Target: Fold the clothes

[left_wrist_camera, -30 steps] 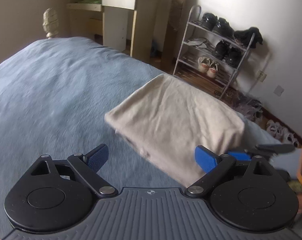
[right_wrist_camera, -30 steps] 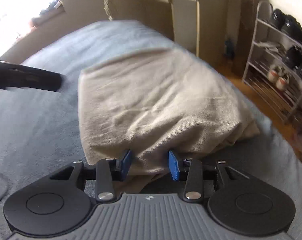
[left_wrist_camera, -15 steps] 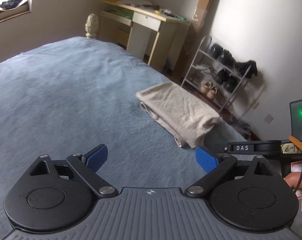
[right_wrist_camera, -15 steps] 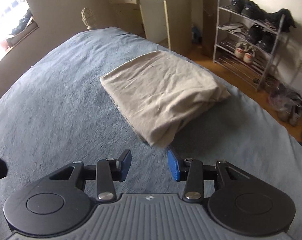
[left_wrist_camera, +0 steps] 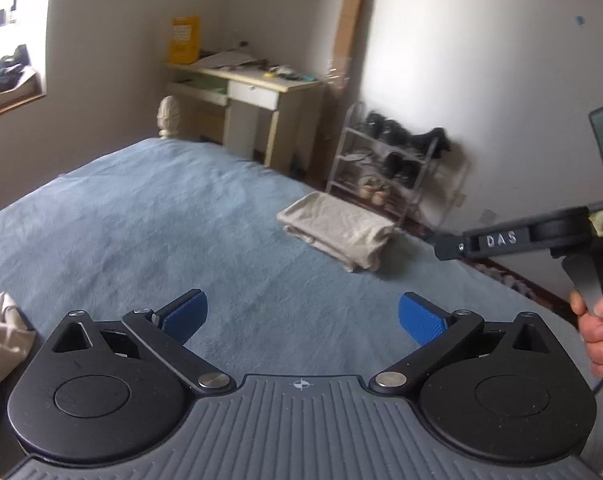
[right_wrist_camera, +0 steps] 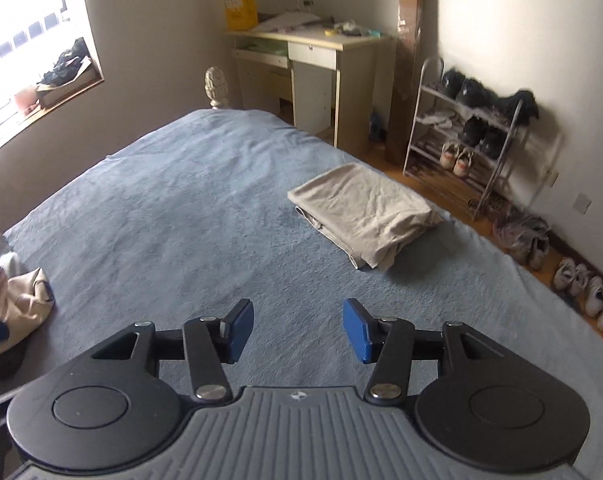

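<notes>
Where both grippers sat close over the beige garment (right_wrist_camera: pixel 365 212) a second ago, they have now pulled back; it lies folded right of frame centre on the bed (right_wrist_camera: pixel 181 208). Left gripper (left_wrist_camera: pixel 301 316) and right gripper (right_wrist_camera: pixel 297 326) gape empty. Crumpled clothes (right_wrist_camera: pixel 13 300) wait at lower left, likely next.

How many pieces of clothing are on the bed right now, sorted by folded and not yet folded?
Folded beige garment: 1
Unfolded beige garment, bunched at the bed's near left edge: 1
Total: 2
</notes>
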The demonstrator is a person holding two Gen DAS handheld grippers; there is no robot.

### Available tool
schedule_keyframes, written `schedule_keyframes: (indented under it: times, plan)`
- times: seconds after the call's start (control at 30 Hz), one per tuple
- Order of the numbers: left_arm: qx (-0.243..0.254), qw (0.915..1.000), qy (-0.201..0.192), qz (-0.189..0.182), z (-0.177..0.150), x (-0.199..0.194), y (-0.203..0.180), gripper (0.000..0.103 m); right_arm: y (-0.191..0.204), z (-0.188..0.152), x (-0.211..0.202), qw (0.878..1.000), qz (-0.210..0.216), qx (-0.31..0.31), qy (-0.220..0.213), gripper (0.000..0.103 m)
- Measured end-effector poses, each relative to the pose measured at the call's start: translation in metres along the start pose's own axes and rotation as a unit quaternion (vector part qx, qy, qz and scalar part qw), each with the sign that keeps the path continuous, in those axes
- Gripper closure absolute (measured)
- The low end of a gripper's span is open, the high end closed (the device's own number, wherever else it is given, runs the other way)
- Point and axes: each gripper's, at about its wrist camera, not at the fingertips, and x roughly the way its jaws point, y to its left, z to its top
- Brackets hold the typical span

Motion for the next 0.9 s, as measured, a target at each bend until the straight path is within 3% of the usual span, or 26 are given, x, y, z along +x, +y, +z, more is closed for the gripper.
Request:
schedule_keyframes:
  times: [0.07,0.17,0.37,0.5,0.67,0.73,0.9]
  plan:
    - [0.029,0.9995,-0.005,-0.006,0.001,-0.006,-0.001,0.0,0.005,-0.002,-0.026,1.0,-0.023,-0.014,-0.009,0.049]
    - [0.09,0.9954,-0.017,0.027,-0.007,-0.013,-0.005,0.0,0.008,-0.006,-0.062,0.998,-0.051,-0.024,-0.019,0.046]
    - [0.038,0.999,0.012,0.02,-0.022,-0.033,0.001,0.0,0.0,-0.029,-0.097,0.996,-0.082,0.015,-0.023,0.04]
    - [0.015,0.9995,0.022,0.018,-0.02,-0.033,-0.021,0.0,-0.018,-0.061,-0.091,0.989,-0.103,0.103,-0.027,0.04]
    - [0.01,0.9997,-0.012,0.016,-0.009,-0.025,-0.06,0.0,-0.057,-0.08,-0.078,0.977,-0.103,0.186,0.004,0.04]
    - [0.011,0.999,-0.034,0.025,-0.003,-0.019,-0.076,0.0,-0.071,-0.076,-0.077,0.981,-0.1,0.166,-0.006,0.04]
    - [-0.044,0.9946,-0.067,0.066,0.011,0.007,-0.098,0.0,-0.101,-0.058,-0.067,0.994,-0.068,0.078,-0.035,0.039]
